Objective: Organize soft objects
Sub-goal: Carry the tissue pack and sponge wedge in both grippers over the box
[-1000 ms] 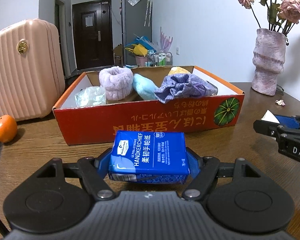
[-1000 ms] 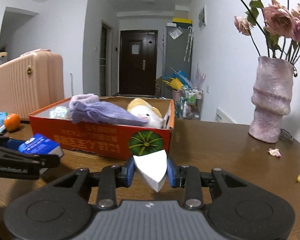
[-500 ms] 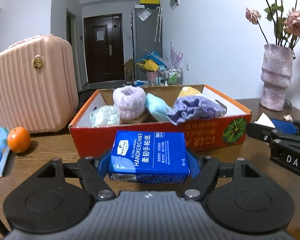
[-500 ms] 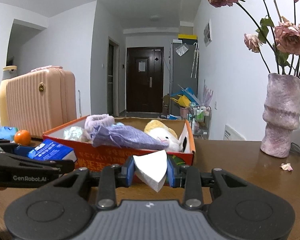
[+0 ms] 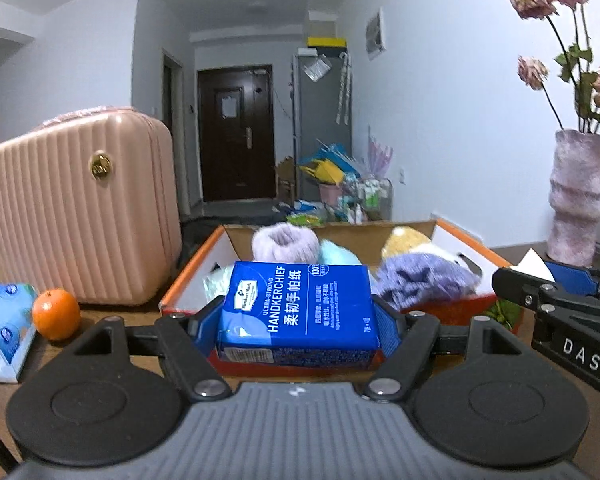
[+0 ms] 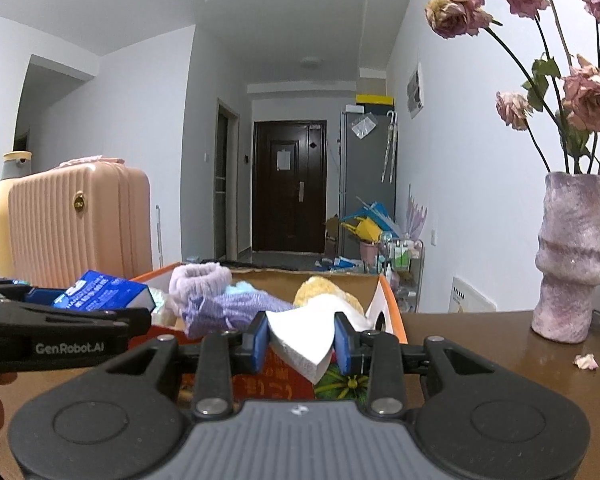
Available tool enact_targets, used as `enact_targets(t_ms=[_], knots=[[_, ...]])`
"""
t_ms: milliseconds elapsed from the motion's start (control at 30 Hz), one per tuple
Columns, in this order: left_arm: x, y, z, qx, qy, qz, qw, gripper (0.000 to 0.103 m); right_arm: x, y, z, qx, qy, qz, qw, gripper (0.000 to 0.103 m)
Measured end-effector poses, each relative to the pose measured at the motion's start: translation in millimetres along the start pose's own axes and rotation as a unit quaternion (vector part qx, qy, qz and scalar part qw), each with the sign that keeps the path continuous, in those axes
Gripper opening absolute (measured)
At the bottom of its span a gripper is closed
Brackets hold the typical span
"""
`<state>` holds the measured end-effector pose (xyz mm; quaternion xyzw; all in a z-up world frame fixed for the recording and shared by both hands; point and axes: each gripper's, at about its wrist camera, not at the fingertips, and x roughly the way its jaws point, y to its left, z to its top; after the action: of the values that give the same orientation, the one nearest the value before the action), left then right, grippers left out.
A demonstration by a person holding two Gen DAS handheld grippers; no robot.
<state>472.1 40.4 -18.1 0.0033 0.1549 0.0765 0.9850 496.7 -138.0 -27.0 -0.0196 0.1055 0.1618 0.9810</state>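
The left gripper clamps a blue tissue pack at frame centre, while the right gripper pinches a white wedge, both raised before the orange box, apparently for dropping in among the soft items.

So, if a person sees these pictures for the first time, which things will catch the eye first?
Probably the blue tissue pack, clamped in the left hand-held gripper right in front of the orange box of soft things. Next, the white wedge pinched in the right hand-held gripper before the same box. At the sides stand the pink suitcase on the left and the vase of dried roses on the right.
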Motion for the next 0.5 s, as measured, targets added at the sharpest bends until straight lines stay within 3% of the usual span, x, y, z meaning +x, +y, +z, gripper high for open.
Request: enact_targets(t_ms=[500], knots=[[24.2, 6.5, 18.0, -0.023, -0.045, 0.043, 0.9978, 0.075, 28.9, 2.9, 10.8, 0.002, -0.031, -0.011, 0.999, 0.033]])
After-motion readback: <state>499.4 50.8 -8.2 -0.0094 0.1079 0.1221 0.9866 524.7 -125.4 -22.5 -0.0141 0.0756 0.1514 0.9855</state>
